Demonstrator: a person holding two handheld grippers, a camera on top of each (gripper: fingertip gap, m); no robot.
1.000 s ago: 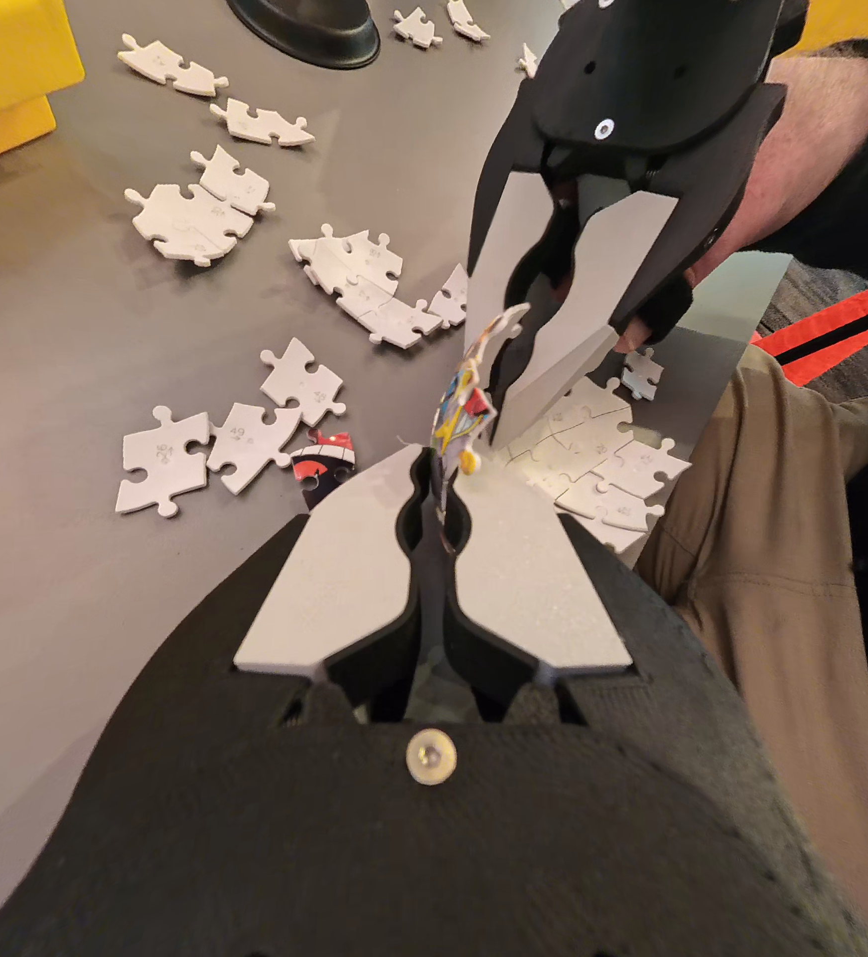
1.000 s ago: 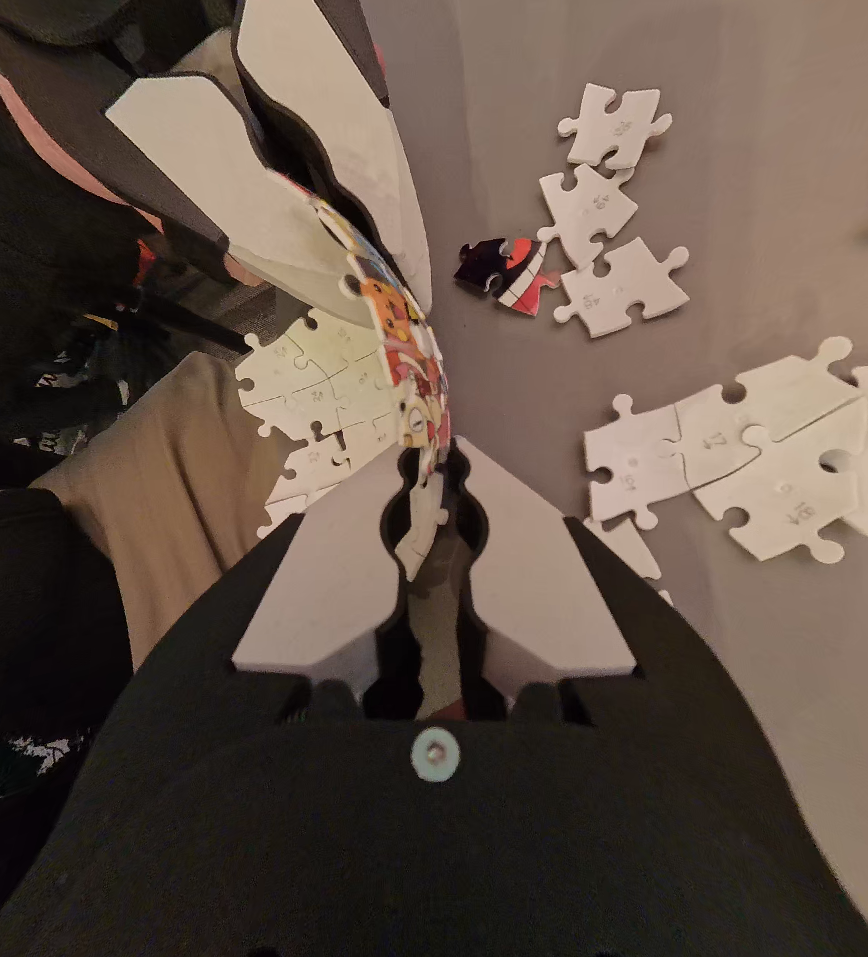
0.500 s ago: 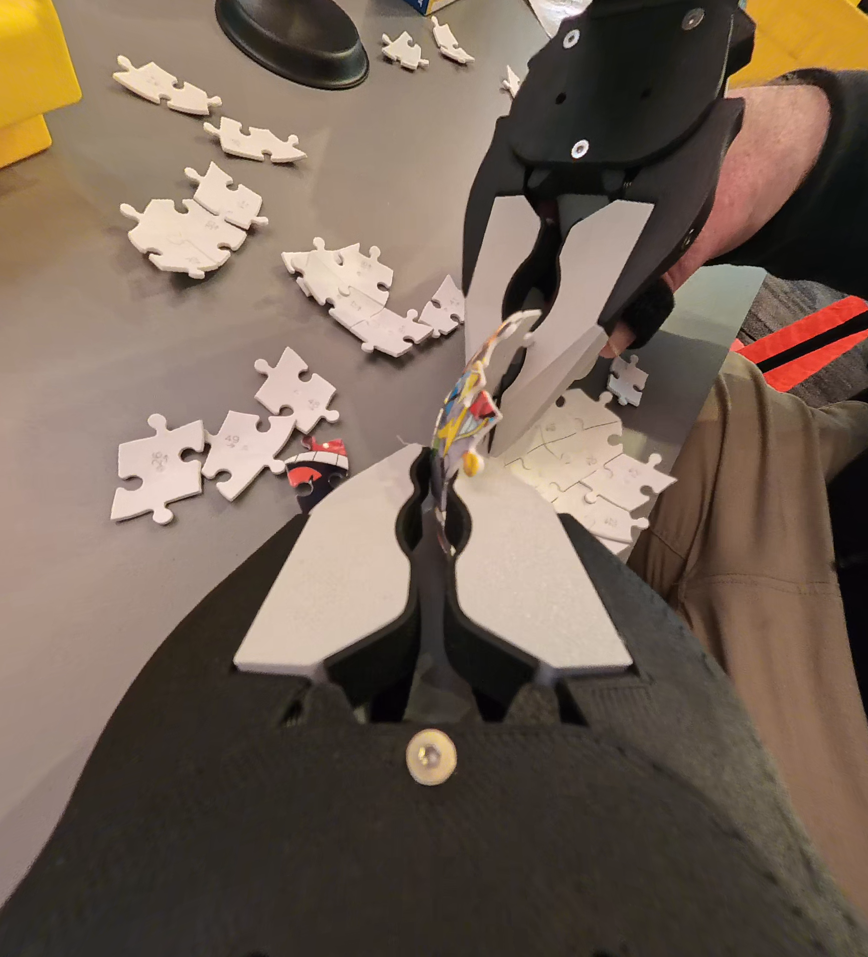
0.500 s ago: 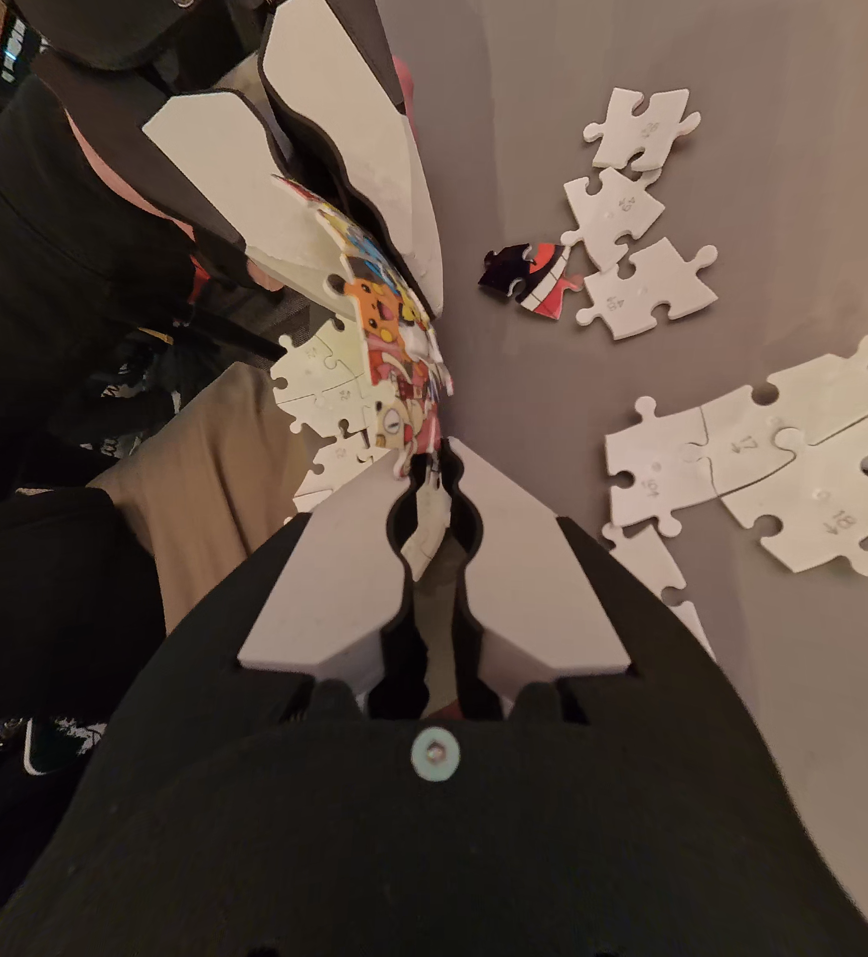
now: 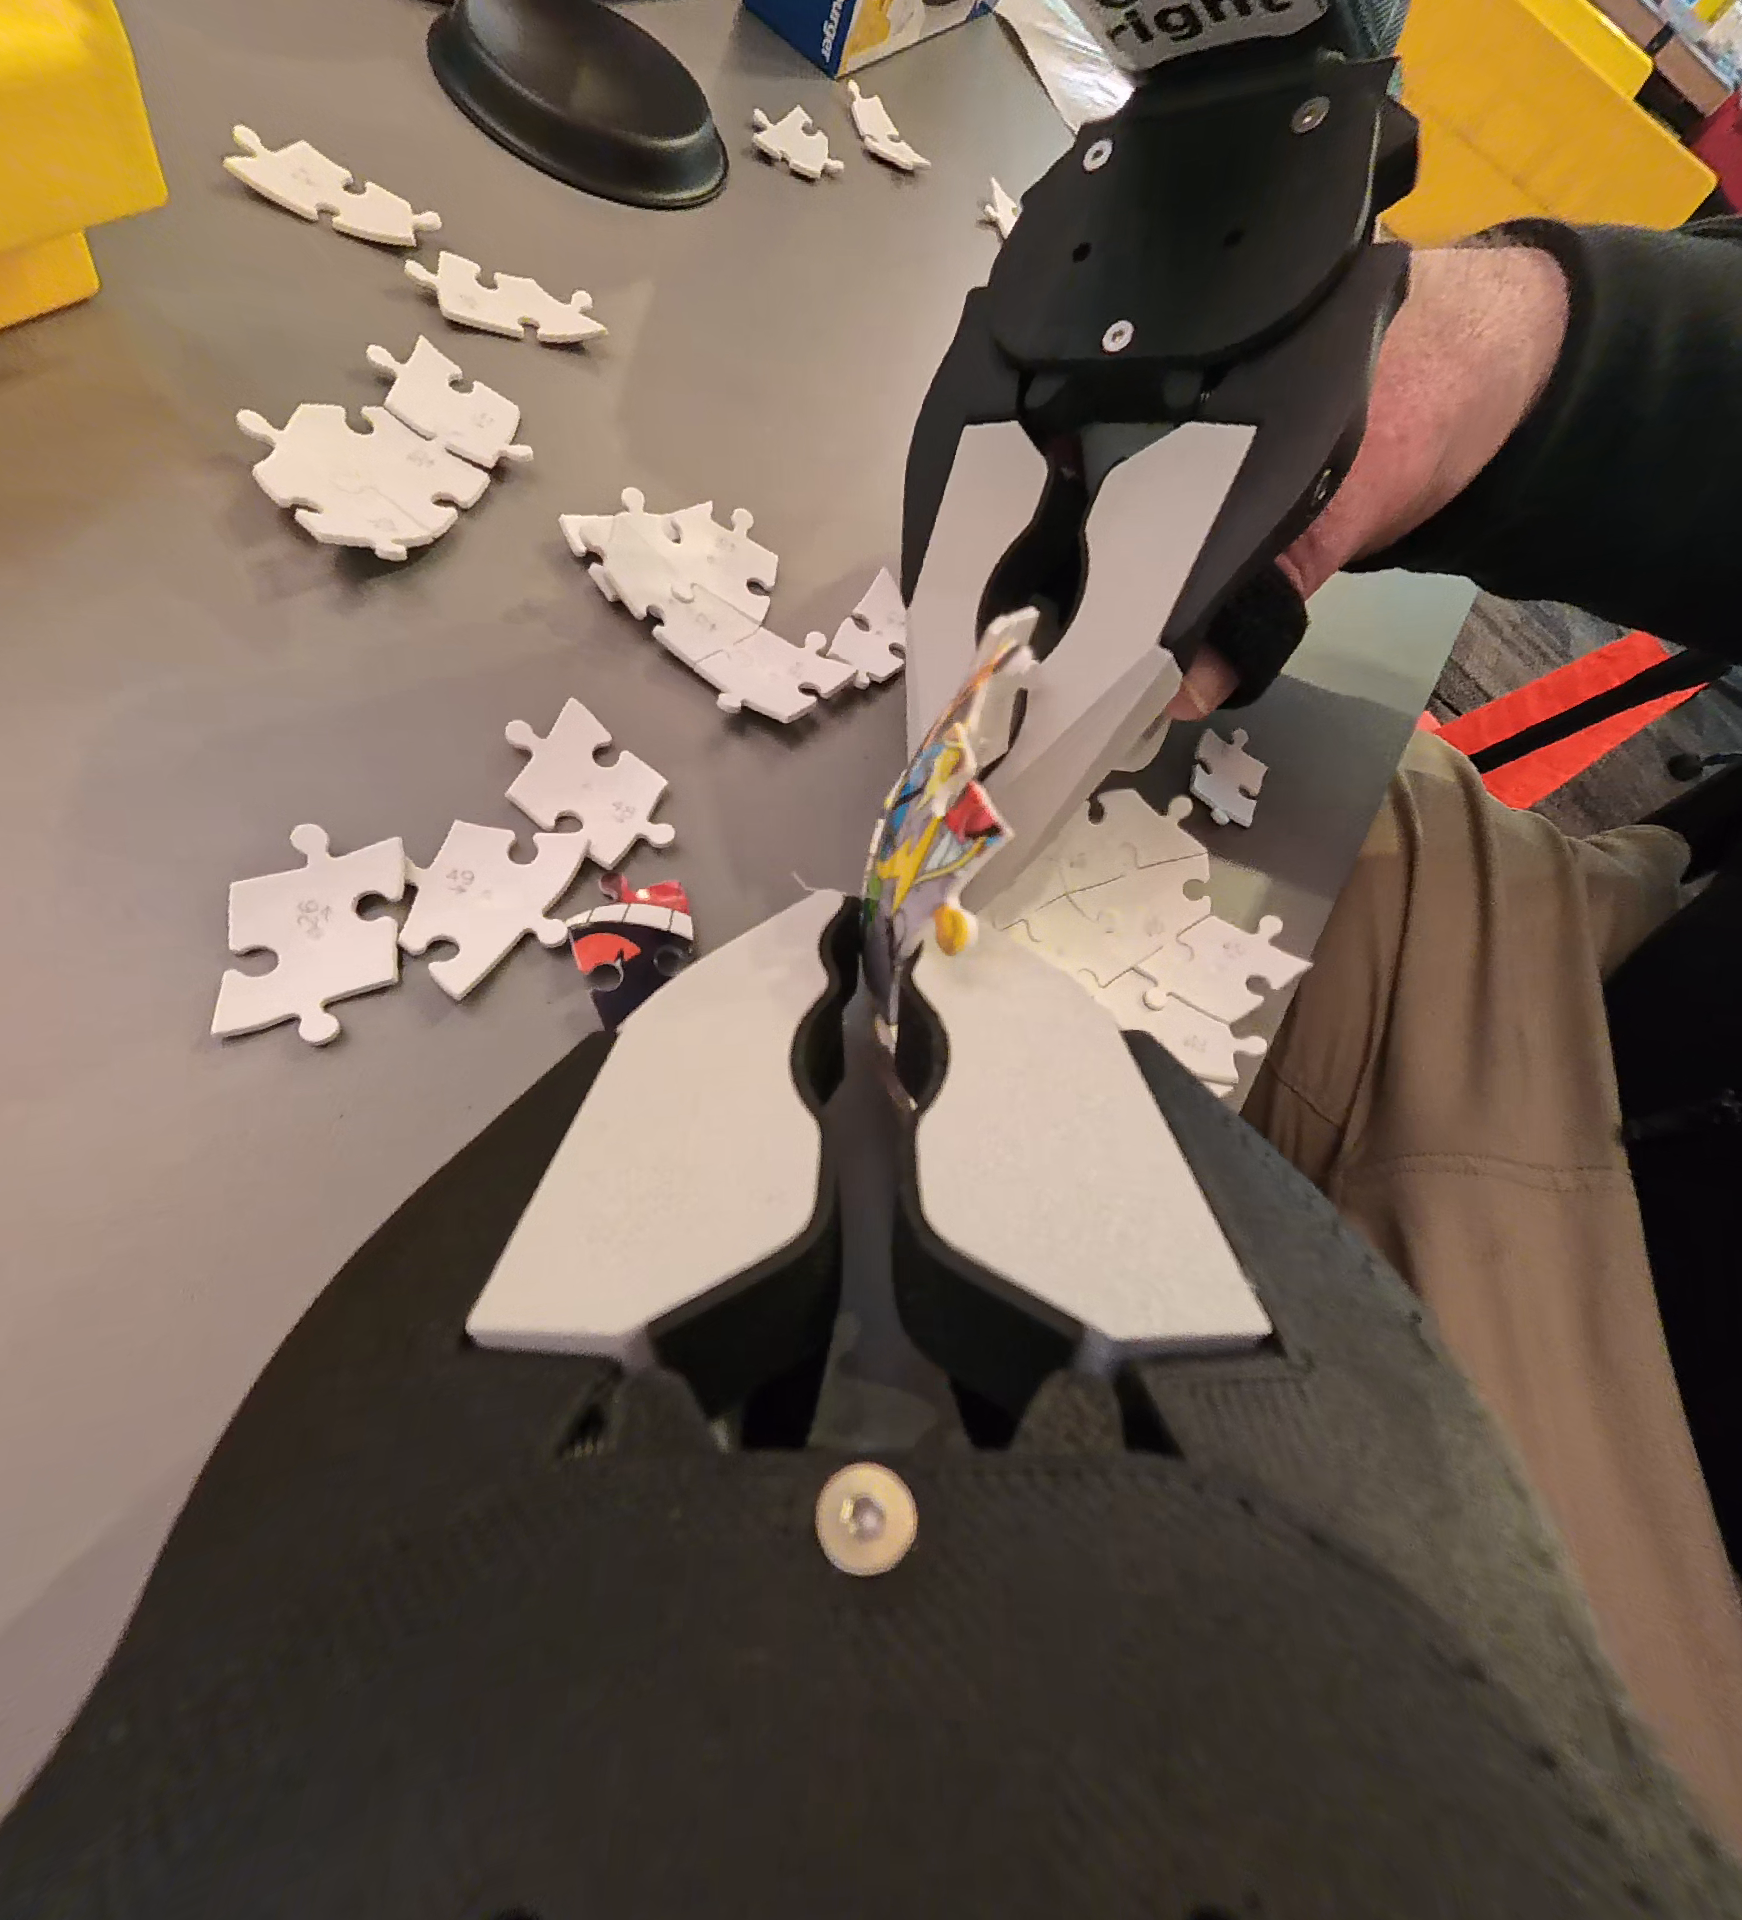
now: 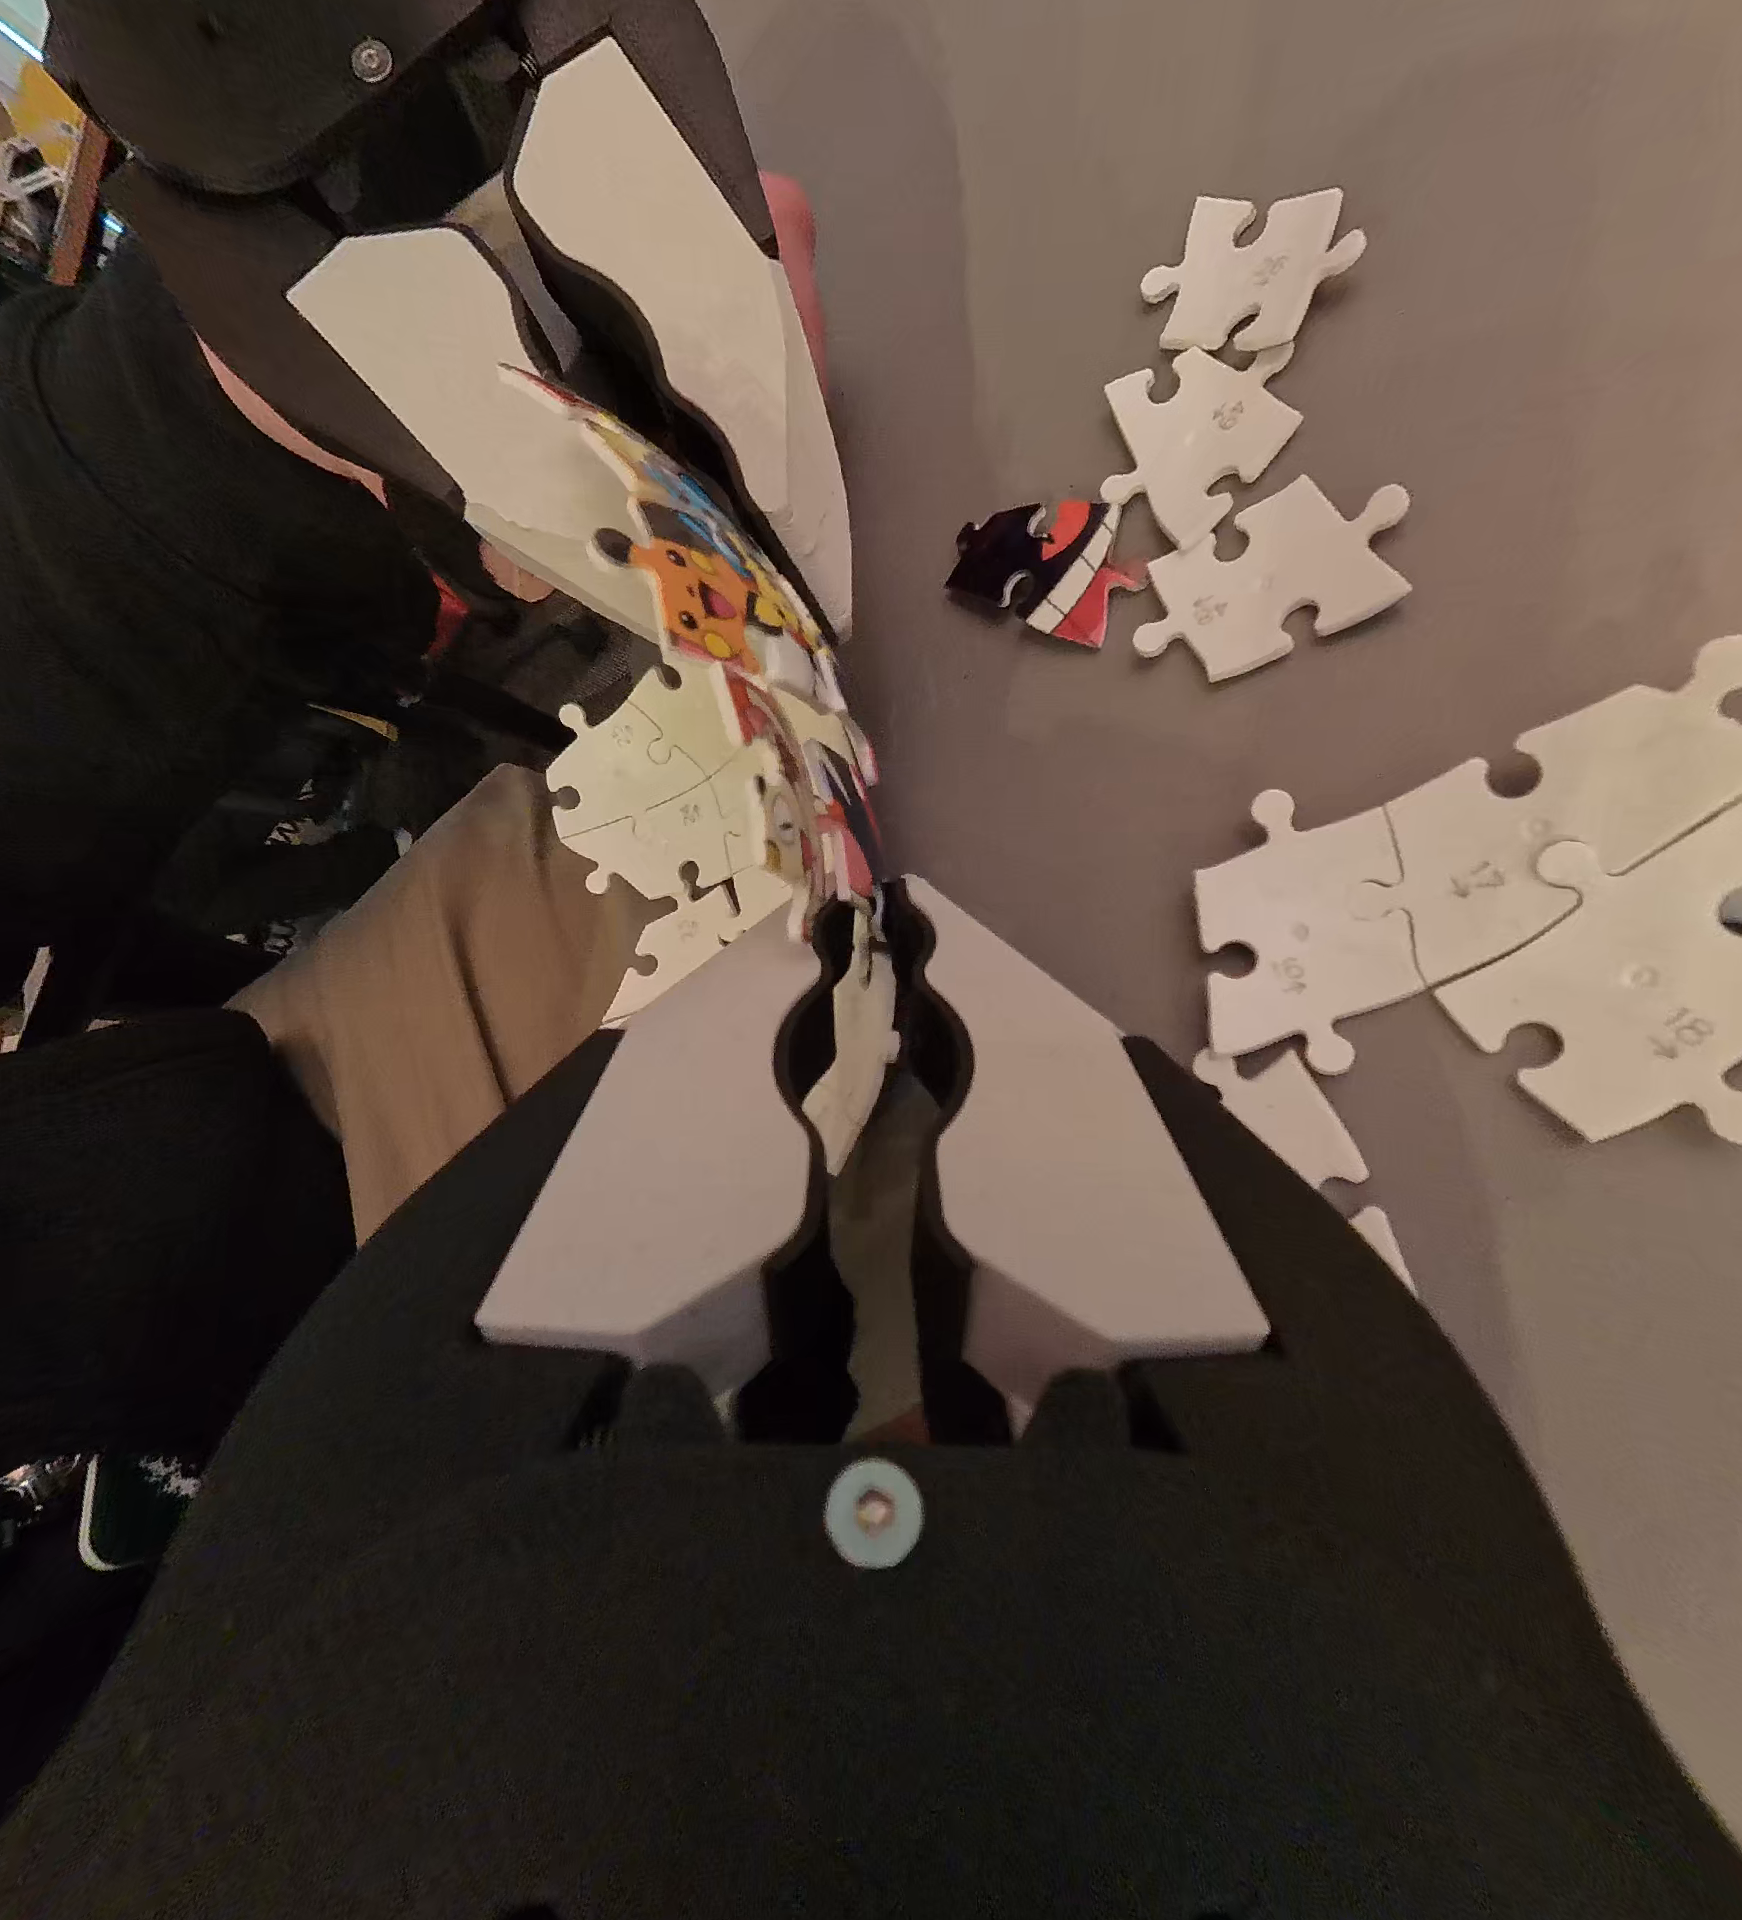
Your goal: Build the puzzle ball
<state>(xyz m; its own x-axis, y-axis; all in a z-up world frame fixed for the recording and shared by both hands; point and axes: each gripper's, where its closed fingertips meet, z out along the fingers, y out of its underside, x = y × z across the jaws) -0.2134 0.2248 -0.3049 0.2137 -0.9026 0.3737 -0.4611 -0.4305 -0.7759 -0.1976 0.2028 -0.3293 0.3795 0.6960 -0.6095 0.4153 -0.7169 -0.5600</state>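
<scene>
A curved strip of joined puzzle pieces (image 5: 934, 821), printed side colourful, hangs in the air between both grippers above the near edge of the grey table (image 5: 119, 727). My left gripper (image 5: 872, 914) is shut on its lower end. My right gripper (image 5: 960, 790) comes down from above and is shut on its upper end. In the right wrist view my right gripper (image 6: 867, 904) pinches one end of the strip (image 6: 711, 603) and my left gripper (image 6: 742, 623) clamps the other. One loose red and black piece (image 5: 633, 935) lies printed side up.
Several white face-down pieces (image 5: 482, 894) and joined groups (image 5: 701, 592) lie scattered on the table. A joined white patch (image 5: 1147, 914) sits at the near edge by a tan trouser leg (image 5: 1469, 1143). A black base (image 5: 576, 104), a blue box (image 5: 867, 31) and yellow boxes (image 5: 15, 156) stand at the back. The tips of one gripper are about 4 cm away from the tips of the other. Both grippers' tips are roughly 30 cm from the black base (image 5: 576, 104).
The two grippers have drawn slightly apart, so more of the colourful strip shows between them. Both stay shut on it. The loose pieces have not moved.
</scene>
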